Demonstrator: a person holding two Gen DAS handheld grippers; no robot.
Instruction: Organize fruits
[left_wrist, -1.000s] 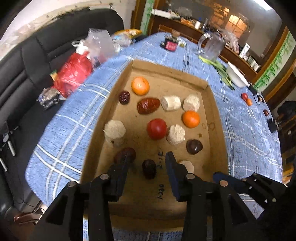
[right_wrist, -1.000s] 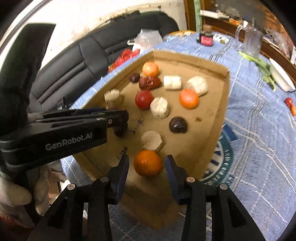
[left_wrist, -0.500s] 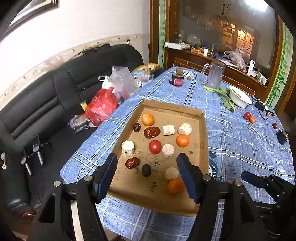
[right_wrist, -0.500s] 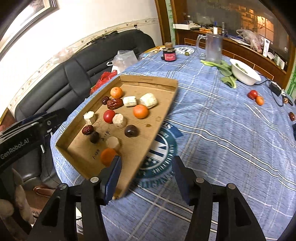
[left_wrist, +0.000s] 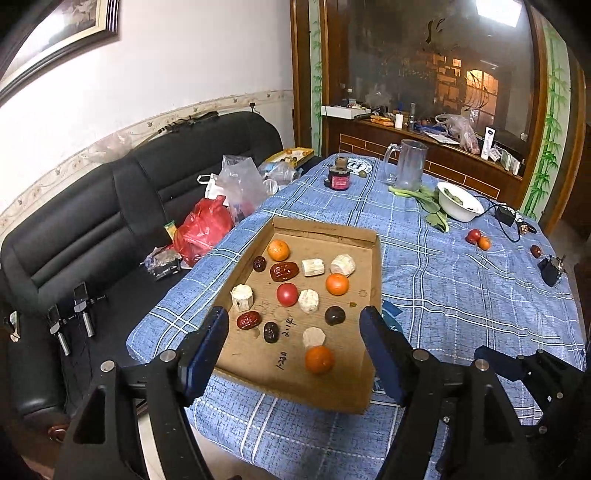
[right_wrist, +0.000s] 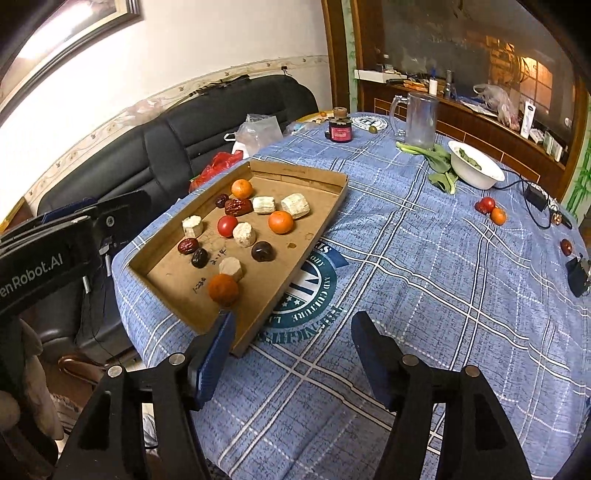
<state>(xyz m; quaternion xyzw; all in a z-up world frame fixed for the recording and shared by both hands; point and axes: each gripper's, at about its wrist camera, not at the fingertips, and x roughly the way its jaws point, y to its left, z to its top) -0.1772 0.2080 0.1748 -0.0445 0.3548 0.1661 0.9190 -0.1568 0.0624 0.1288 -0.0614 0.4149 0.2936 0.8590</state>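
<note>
Fruits in cardboard tray (left_wrist: 373, 258) on table (left_wrist: 461, 288), centre of frame; both tongs empty.
Left tongs (left_wrist: 293, 343) spread wide, lower frame, above tray's near edge. Right tongs (right_wrist: 291, 350) likewise apart, over blue cloth. Nearest orange (left_wrist: 319, 359) touching pale chunk (left_wrist: 314, 336). Stray tomato (right_wrist: 488, 204) and small orange (right_wrist: 498, 216) at right, outside tray.
</note>
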